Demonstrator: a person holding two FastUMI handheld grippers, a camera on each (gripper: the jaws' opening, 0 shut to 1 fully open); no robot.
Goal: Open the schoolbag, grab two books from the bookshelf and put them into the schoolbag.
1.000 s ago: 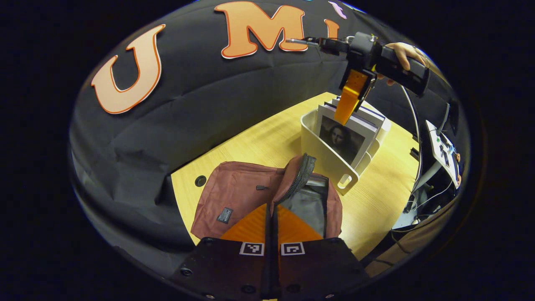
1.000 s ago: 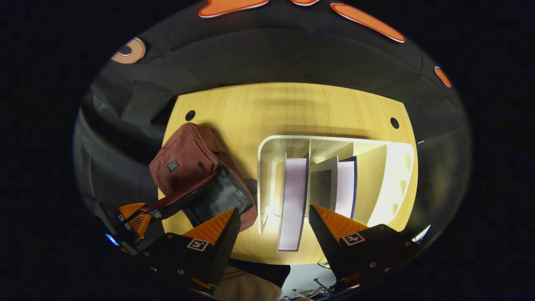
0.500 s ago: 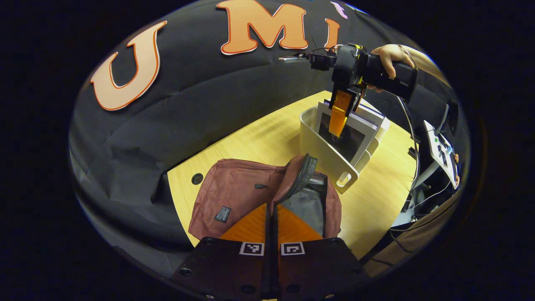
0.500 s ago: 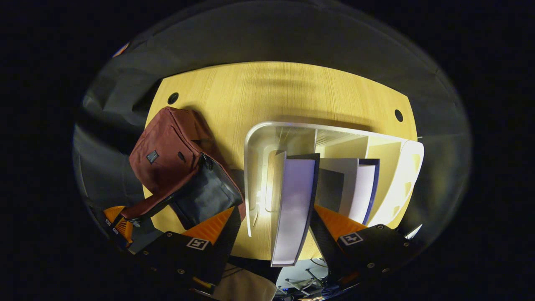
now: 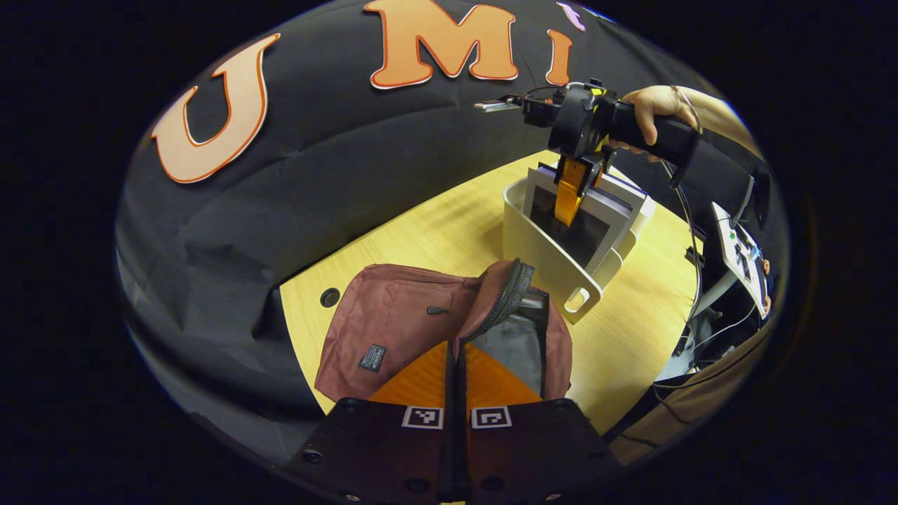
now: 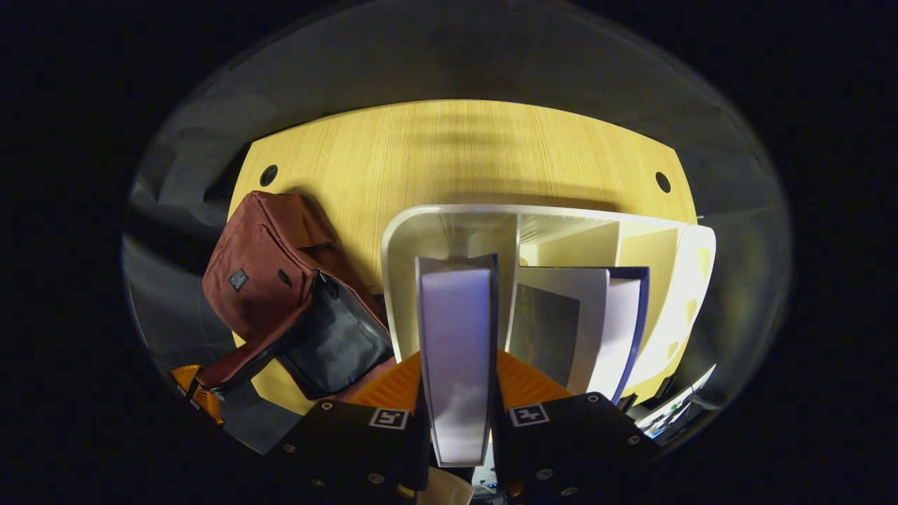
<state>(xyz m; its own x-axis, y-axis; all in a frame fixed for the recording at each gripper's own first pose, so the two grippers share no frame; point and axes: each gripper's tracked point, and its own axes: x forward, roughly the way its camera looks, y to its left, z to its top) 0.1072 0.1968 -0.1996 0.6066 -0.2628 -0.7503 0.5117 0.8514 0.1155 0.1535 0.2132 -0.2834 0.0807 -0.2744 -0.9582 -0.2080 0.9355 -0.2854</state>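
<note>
Both fingers of right gripper clamp book standing in bookshelf.

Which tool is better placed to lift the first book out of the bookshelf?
Right. The right tool is closed on the first book standing in the bookshelf. The left tool is shut on the schoolbag flap, holding it open, away from the shelf.

Booth's dim overall, w/ light from above landing on the table, which shows soft banded shadows. Strong fisheye bending toward the edges in both views. Book pages nearest the lens look washed-out and slightly soft.
</note>
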